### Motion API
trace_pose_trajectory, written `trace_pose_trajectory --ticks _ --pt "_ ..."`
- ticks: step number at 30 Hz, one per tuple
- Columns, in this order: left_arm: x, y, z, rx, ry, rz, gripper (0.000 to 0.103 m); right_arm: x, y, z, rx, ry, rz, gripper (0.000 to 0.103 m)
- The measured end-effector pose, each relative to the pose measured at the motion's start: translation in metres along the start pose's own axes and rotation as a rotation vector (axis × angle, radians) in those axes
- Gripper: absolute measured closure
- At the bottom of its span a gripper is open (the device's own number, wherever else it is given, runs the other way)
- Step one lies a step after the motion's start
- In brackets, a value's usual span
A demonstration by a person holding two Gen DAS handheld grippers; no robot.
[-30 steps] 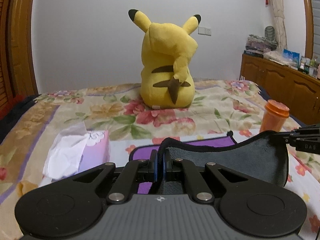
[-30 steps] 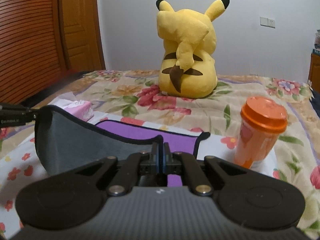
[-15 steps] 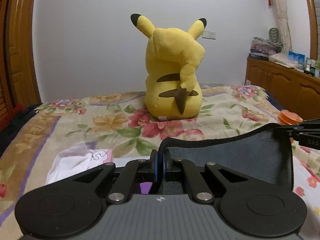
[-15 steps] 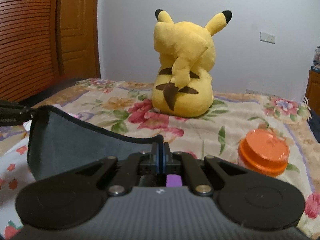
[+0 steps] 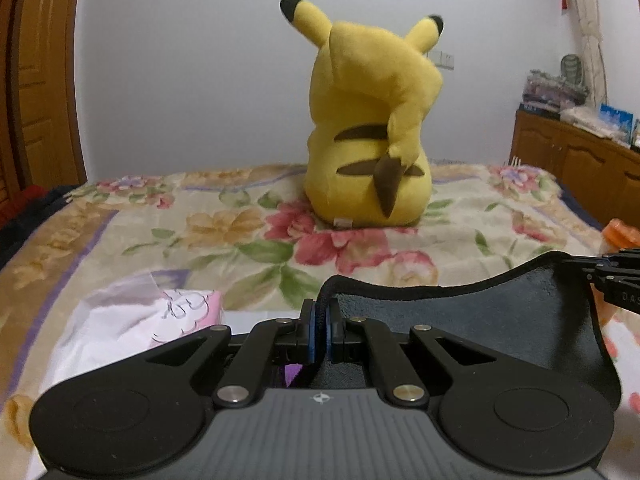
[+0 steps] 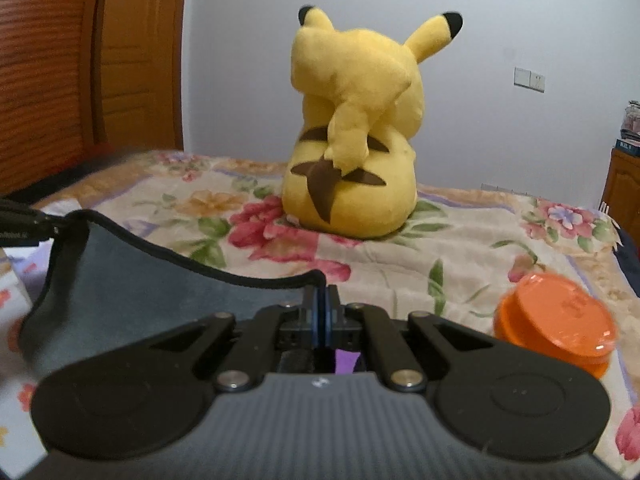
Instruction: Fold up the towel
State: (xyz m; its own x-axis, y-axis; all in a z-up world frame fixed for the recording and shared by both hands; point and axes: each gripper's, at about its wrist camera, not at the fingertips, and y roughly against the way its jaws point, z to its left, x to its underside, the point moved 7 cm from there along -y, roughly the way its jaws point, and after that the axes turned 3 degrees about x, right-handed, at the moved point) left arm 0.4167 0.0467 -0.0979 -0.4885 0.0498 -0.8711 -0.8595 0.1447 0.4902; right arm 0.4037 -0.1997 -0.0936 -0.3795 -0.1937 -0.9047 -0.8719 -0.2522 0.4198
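Observation:
The towel [image 5: 460,320] is dark grey with a black hem and a purple underside. My left gripper [image 5: 320,312] is shut on one of its corners. My right gripper [image 6: 322,300] is shut on the other corner. The towel [image 6: 152,280] hangs between them, lifted above the bed with its top edge sagging. The right gripper's tip shows at the right edge of the left wrist view, and the left gripper's tip at the left edge of the right wrist view. The towel's lower part is hidden behind the gripper bodies.
A yellow Pikachu plush [image 5: 372,128] sits on the floral bedspread [image 5: 240,232] ahead. A pink tissue pack [image 5: 152,316] lies at the left, an orange lidded cup [image 6: 556,320] at the right. A wooden cabinet [image 5: 580,164] stands far right, a wooden door [image 6: 80,60] left.
Both grippers have risen and moved forward toward the plush with the towel corners held. The purple part of the towel has dropped out of sight behind the gripper bodies.

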Motion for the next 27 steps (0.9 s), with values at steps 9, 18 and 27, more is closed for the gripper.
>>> trace_pose_trajectory --ticks 9,18,27 --pt "0.018 -0.038 0.001 -0.022 -0.006 0.073 0.095 0.025 -0.032 0.002 0.018 0.022 0.074 0.099" --pt "0.031 -0.052 0.003 -0.037 -0.002 0.124 0.09 0.044 -0.049 -0.006 0.025 -0.005 0.14 0.098" --pt "0.033 -0.039 -0.002 -0.02 -0.031 0.128 0.063 0.048 -0.041 -0.008 0.025 -0.034 0.164 0.089"
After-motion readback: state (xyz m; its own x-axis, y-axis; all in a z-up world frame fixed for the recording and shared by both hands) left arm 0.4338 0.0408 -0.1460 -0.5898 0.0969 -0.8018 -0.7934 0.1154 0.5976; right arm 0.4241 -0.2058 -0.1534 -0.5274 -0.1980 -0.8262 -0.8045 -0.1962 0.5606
